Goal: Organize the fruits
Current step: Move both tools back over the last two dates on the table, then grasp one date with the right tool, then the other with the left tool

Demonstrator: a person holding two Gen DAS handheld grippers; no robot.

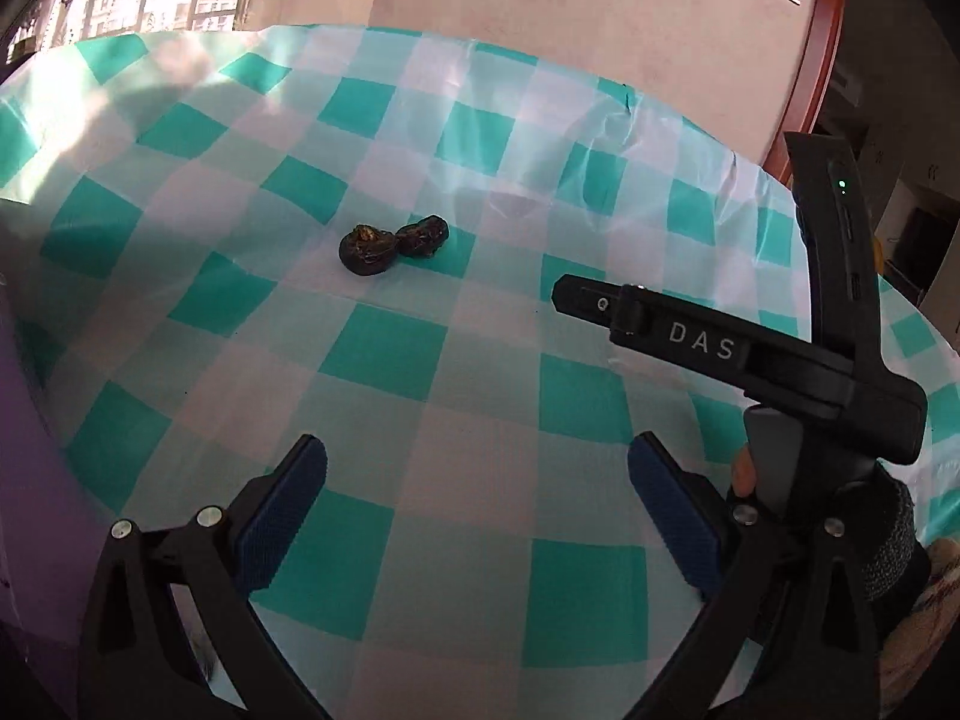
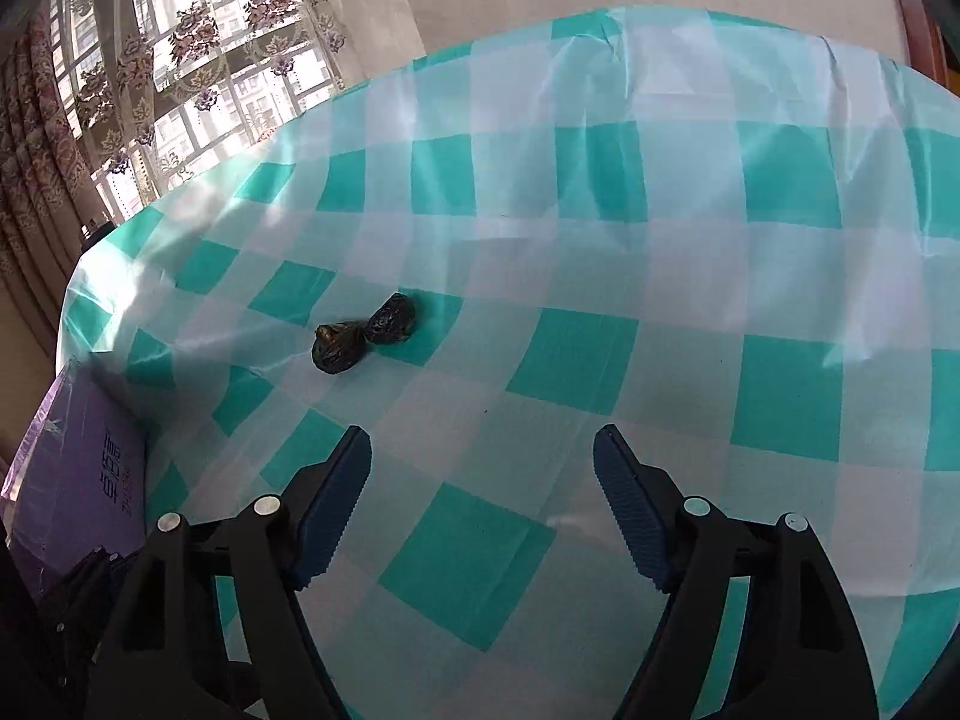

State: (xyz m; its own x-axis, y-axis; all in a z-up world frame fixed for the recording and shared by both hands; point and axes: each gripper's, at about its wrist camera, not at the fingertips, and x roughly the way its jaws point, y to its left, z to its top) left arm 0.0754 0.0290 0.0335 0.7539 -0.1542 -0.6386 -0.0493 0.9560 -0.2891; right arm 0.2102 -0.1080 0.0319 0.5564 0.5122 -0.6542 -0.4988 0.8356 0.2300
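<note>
Two dark wrinkled fruits lie touching on the teal and white checked tablecloth [image 1: 384, 354]. In the left wrist view the rounder one [image 1: 367, 249] is on the left and the smaller one [image 1: 422, 236] on the right. They also show in the right wrist view, the rounder [image 2: 338, 347] and the smaller [image 2: 392, 320]. My left gripper [image 1: 477, 459] is open and empty, well short of the fruits. My right gripper [image 2: 482, 450] is open and empty, with the fruits ahead to its left. Part of the right gripper's body [image 1: 738, 360] shows at the right of the left wrist view.
A purple box [image 2: 78, 480] stands at the table's left edge. A curtained window [image 2: 180, 60] is at the back left and a plain wall [image 1: 570, 6] lies behind the table. A wooden door frame [image 1: 816, 48] is at the right.
</note>
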